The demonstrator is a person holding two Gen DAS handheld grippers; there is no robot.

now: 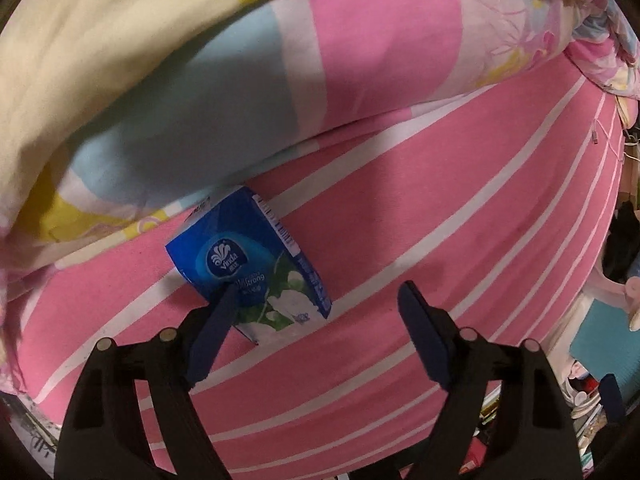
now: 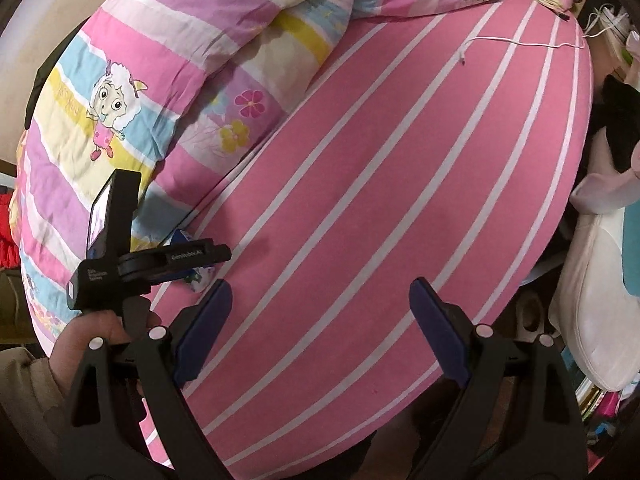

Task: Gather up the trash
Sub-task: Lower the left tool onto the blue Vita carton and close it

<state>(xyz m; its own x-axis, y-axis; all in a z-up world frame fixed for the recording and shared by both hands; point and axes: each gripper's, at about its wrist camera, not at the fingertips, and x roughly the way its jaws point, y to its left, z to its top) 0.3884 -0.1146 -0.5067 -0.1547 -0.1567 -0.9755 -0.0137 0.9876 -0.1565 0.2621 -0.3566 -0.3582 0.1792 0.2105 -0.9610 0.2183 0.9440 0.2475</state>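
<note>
The tissue pack [image 1: 256, 264], blue with a white and green print, lay on the bed [image 1: 440, 184], on its pink sheet with white stripes, one end tucked against the edge of the quilt [image 1: 168, 92] that was bunched along the far side. The left hand-held gripper [image 1: 316, 292] hung over it with its jaws spread wide. One blue finger [image 1: 218, 320] crossed the near corner of the pack, though I could not tell whether it touched; the other finger stood well off to the side over bare sheet. Nothing was gripped.

From the right wrist view, the pack [image 2: 188, 240] was mostly hidden behind the black body of the left tool, held in a hand [image 2: 90, 340] at the lower left. The right hand-held gripper [image 2: 322, 290] was also wide, with only striped sheet between its fingers. A thin white cable [image 2: 520, 42] lay across the far end of the bed.
</note>
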